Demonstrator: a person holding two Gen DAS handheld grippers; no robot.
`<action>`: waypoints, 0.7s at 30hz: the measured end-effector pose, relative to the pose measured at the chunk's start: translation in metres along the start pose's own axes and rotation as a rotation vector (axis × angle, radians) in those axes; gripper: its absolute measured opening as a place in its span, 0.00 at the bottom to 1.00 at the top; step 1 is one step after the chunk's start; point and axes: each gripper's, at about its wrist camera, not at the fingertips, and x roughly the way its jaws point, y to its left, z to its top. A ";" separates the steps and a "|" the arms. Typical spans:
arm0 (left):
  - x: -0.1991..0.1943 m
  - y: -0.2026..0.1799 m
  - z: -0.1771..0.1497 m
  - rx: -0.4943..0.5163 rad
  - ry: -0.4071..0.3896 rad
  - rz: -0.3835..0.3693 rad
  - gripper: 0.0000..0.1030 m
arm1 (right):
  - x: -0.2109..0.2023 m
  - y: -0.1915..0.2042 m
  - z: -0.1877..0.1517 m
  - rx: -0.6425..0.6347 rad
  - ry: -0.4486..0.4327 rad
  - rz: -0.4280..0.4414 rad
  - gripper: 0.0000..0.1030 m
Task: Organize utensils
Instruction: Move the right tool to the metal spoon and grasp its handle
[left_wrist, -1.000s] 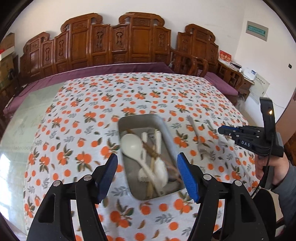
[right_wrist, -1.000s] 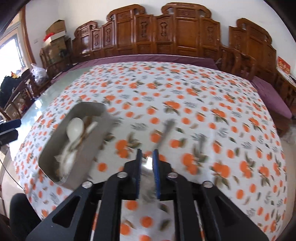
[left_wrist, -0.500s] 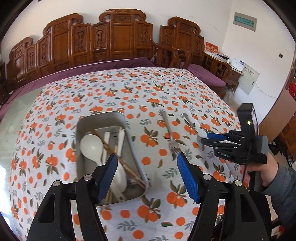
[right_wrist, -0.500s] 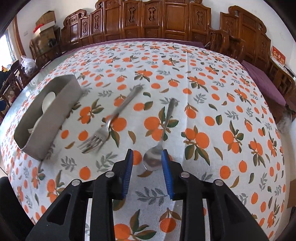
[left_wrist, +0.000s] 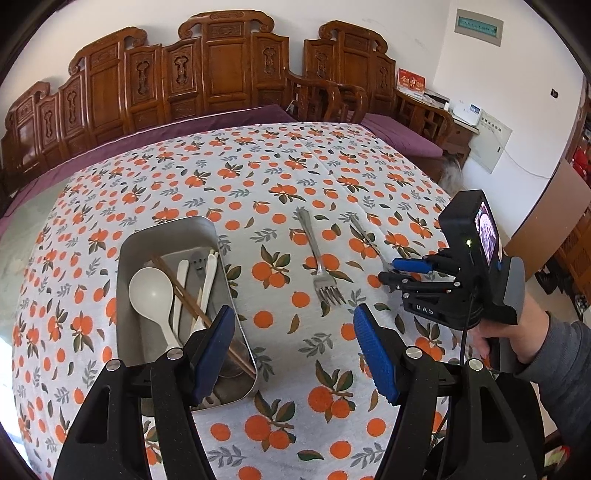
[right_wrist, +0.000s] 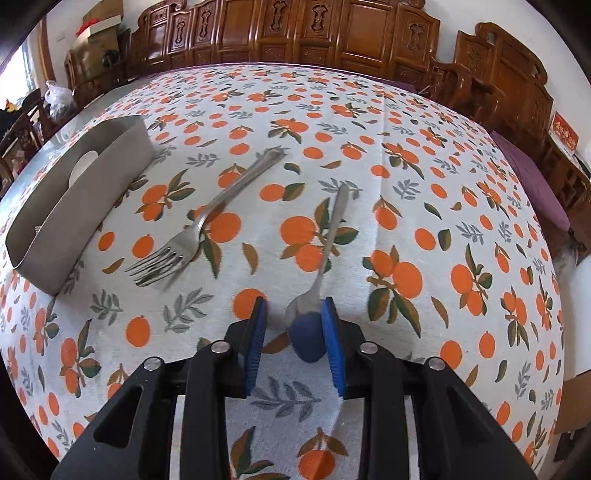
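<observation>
Since a sec ago both hands shifted: left-wrist view slid right, so the grey rectangular metal tray (left_wrist: 236, 314) that sat centred between the left fingers now lies at the left pad, and the right gripper (right_wrist: 295, 325) dropped closer to the cloth, w/ its jaws just closing in again around the spoon bowl after widening.

Left to right now. Tray sits on the white tablecloth w/ orange-fruit print (left_wrist: 280, 177); inside it are a cream plastic ladle-type spoon (left_wrist: 151, 291), brown wooden chopsticks (left_wrist: 184, 295) lying diagonally across, plus a few pale slim handles & a small grey perforated utensil, details too small to sort. Left gripper (left_wrist: 295, 347) hovers above the cloth w/ blue pads wide apart, nothing between them; its left pad overlaps the tray's near corner in view. Just right of the tray a silver metal fork (right_wrist: 199, 229) lies flat, tines toward the camera, apart from tray & spoon. Next over, a silver metal spoon (right_wrist: 325, 258) lies on the cloth, handle pointing away; its bowl sits between the right gripper's blue pads, right pad touching or nearly touching it, left pad w/ a clear gap – so not clamped. In the left view a person's hand (left_wrist: 517, 339) in a grey sleeve holds that right gripper at the far right.
</observation>
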 end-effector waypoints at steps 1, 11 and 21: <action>0.001 0.000 0.000 0.000 0.001 -0.001 0.62 | 0.000 -0.001 0.000 0.002 -0.001 -0.001 0.23; 0.019 -0.015 0.006 0.022 0.021 -0.009 0.62 | -0.005 -0.017 -0.003 0.026 -0.025 0.031 0.07; 0.062 -0.025 0.023 0.047 0.066 0.025 0.62 | -0.009 -0.036 -0.010 0.073 -0.046 0.080 0.04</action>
